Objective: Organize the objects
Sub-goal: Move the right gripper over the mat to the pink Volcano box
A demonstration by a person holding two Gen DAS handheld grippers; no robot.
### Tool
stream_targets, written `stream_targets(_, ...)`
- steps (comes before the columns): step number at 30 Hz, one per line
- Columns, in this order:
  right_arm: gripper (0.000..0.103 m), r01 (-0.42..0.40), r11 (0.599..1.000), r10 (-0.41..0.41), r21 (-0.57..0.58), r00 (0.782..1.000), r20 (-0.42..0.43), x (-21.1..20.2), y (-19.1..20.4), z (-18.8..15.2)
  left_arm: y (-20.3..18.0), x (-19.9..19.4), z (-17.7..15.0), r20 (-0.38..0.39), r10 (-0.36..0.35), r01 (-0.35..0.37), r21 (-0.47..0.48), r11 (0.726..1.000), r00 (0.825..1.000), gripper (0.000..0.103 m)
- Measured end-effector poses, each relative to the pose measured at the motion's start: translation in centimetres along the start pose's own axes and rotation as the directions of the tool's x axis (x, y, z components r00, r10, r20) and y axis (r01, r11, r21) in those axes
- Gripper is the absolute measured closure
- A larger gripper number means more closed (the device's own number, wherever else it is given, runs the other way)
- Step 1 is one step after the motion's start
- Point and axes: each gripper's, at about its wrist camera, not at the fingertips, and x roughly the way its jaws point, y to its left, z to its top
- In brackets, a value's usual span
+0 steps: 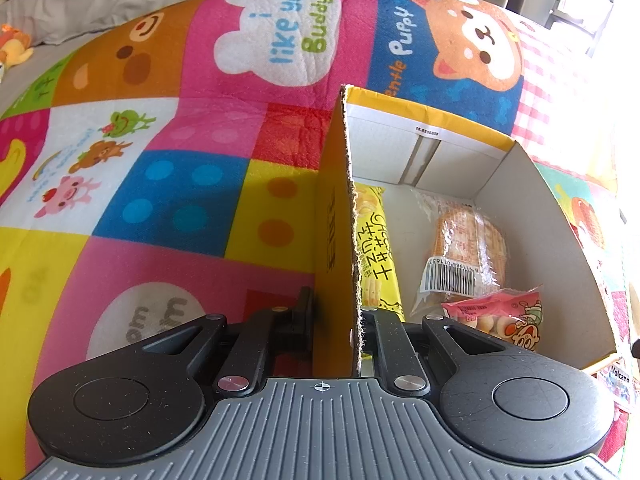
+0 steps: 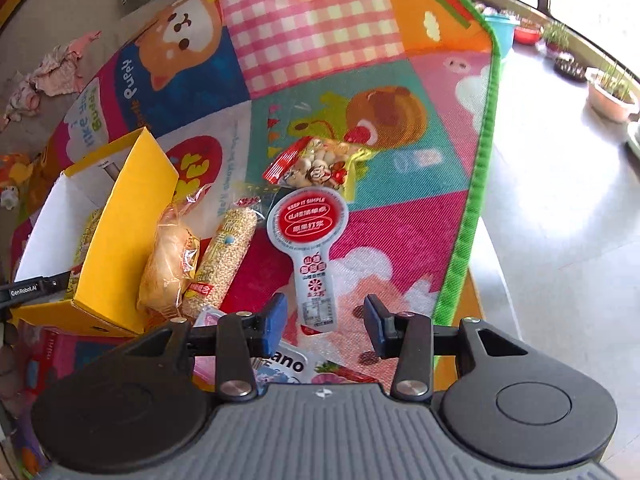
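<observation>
My left gripper is shut on the near side wall of an open yellow cardboard box. Inside the box lie a yellow cheese-stick packet, a clear-wrapped biscuit pack and a pink snack packet. In the right wrist view the same box stands at the left. Beside it lie a bread packet, a puffed-grain bar, a white pouch with a red label and a bag of round snacks. My right gripper hovers open over the pouch's lower end, holding nothing.
Everything rests on a colourful cartoon play mat with a green edge. Beyond that edge is pale tiled floor with plant pots. More packets lie under my right gripper. Loose clothes lie on grey bedding at the far left.
</observation>
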Motion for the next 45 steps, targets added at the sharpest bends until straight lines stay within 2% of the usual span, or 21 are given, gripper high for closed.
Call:
stream_targets(2,0.061,0.019,1.000,-0.019,-0.002,1.000,0.012,-0.7,-0.3,-0.3,0.0,0.0,0.0,0.000,0.000,0.000,0.001,1.000,1.000,0.090)
stream_targets(6,0.061,0.007,0.999,-0.006,0.049,1.000,-0.024,-0.9,-1.2,-1.8,0.0,0.0,0.0,0.000,0.000,0.000,0.001,1.000,1.000,0.090)
stream_targets(9,0.059,-0.057,0.994,0.062,0.093,0.996,-0.061,-1.3,-1.2,-3.2,0.0,0.0,0.0,0.000,0.000,0.000,0.001,1.000,1.000,0.090)
stream_targets(13,0.059,-0.150,0.987,0.155,0.064,0.983,-0.096,-2.3,0.2,-4.3,0.0,0.0,0.0,0.001,0.000,0.000,0.001,1.000,1.000,0.090)
stream_targets(20,0.051,-0.080,0.987,0.081,-0.136,0.997,-0.002,-3.9,2.8,-4.2,0.0,0.0,0.0,0.001,-0.002,0.002,-0.001,1.000,1.000,0.090)
stream_targets(26,0.051,0.060,0.995,-0.056,-0.083,0.997,0.046,-2.7,1.1,-3.7,0.0,0.0,0.0,0.000,-0.004,0.004,-0.002,1.000,1.000,0.090)
stream_targets(29,0.051,0.087,0.995,-0.087,-0.043,0.996,0.004,-1.6,-0.4,-4.0,0.0,0.1,0.1,0.001,-0.004,0.004,-0.002,1.000,1.000,0.090)
stream_targets(33,0.050,0.046,0.995,-0.050,-0.086,0.998,-0.042,-1.3,0.3,-5.4,0.0,0.0,0.0,0.000,-0.004,0.004,-0.002,1.000,1.000,0.090)
stream_targets(36,0.051,-0.060,0.988,0.049,-0.141,0.995,-0.082,-2.0,2.0,-6.1,0.0,0.1,0.0,0.001,-0.004,0.004,-0.001,1.000,1.000,0.090)
stream_targets(39,0.049,-0.020,0.982,0.013,-0.189,0.999,-0.039,-2.8,3.2,-5.8,0.0,0.1,0.0,0.000,-0.004,0.004,-0.001,1.000,1.000,0.090)
stream_targets(40,0.045,-0.029,0.986,0.023,-0.167,0.999,-0.035,-2.9,3.1,-5.4,0.0,0.1,0.0,0.000,-0.004,0.004,-0.002,1.000,1.000,0.090)
stream_targets(45,0.045,-0.141,0.990,0.142,0.016,0.986,-0.092,-2.3,1.1,-4.2,0.0,0.1,0.0,0.000,-0.005,0.005,-0.001,1.000,1.000,0.090)
